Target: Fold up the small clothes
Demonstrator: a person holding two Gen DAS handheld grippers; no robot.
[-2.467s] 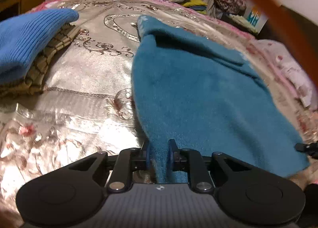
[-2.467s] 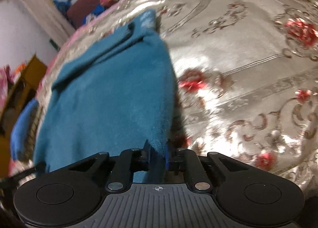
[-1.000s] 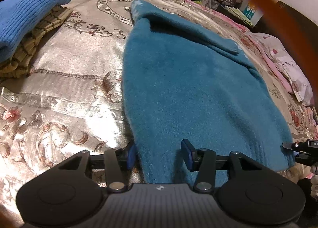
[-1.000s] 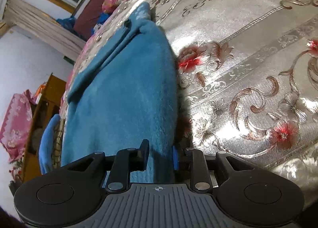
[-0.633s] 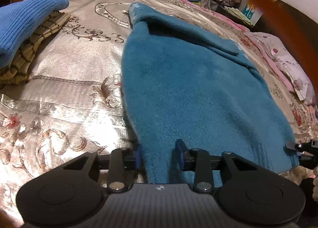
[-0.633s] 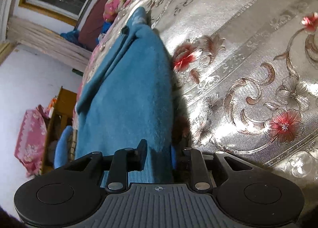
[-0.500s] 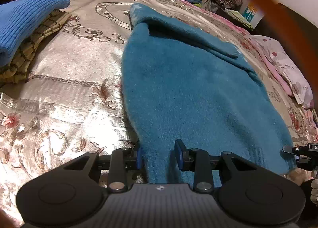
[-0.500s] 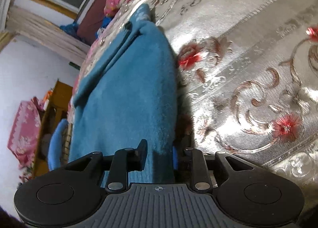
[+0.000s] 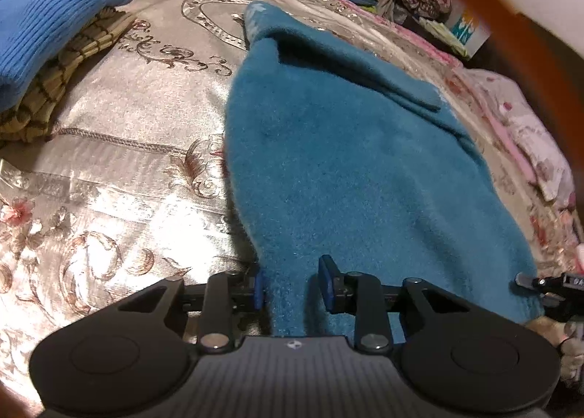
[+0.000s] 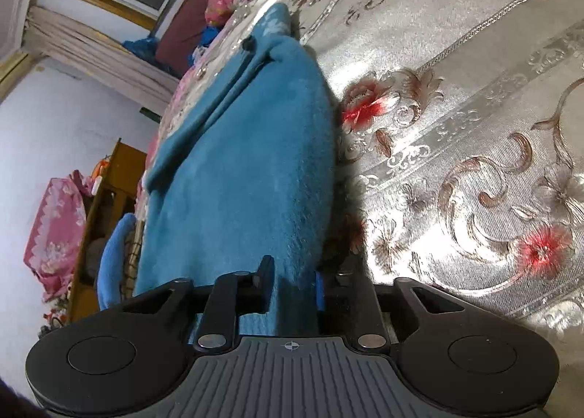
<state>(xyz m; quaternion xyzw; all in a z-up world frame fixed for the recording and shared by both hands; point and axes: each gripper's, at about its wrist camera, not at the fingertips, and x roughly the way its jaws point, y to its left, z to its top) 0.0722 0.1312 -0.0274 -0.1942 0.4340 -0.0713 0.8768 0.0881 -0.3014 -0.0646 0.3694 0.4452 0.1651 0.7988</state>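
teal fleece, the small garment [image 9: 350, 162] lies flat on the bed [image 9: 120, 148] with its hem at the near edge, so my left claw [image 9: 291, 285] and right claw [image 10: 292, 281] each straddle a hem corner, spread, not yet pinching, ready to lift it for the fold.

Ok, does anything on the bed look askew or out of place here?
Nothing stands out. The teal sweater lies flat on the floral bedspread, its near hem between the parted fingers of the left tool and right tool. Folded clothes sit aside.
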